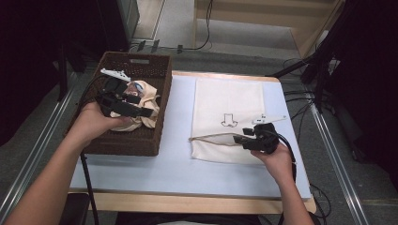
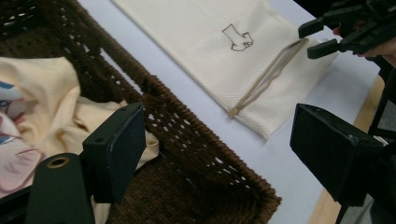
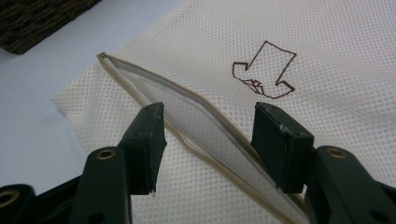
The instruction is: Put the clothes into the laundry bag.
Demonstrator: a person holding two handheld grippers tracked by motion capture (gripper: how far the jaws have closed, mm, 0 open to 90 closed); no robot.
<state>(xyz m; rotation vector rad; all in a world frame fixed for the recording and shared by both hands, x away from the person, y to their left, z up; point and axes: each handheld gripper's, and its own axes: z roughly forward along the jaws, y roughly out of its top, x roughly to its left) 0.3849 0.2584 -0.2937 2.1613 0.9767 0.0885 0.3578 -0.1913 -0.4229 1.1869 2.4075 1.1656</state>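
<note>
- The mesh laundry bag (image 1: 228, 117) lies flat near the table's (image 1: 173, 164) right edge, its zipper (image 3: 187, 135) already open.
- One cream garment (image 1: 143, 105) remains bundled in the wicker basket (image 1: 157, 84) at the left edge (packing judged barely begun).
- The left gripper (image 2: 210, 149) gapes wide over the garment, holding nothing.
- The right gripper (image 3: 208, 135) straddles the zipper, open and empty.

Plenty of open counter (image 1: 176, 154) between the basket (image 1: 157, 101) and the mesh bag (image 1: 225, 93), and along the near edge. Basket walls box in the cloth (image 1: 145, 105), so it's top access only.
</note>
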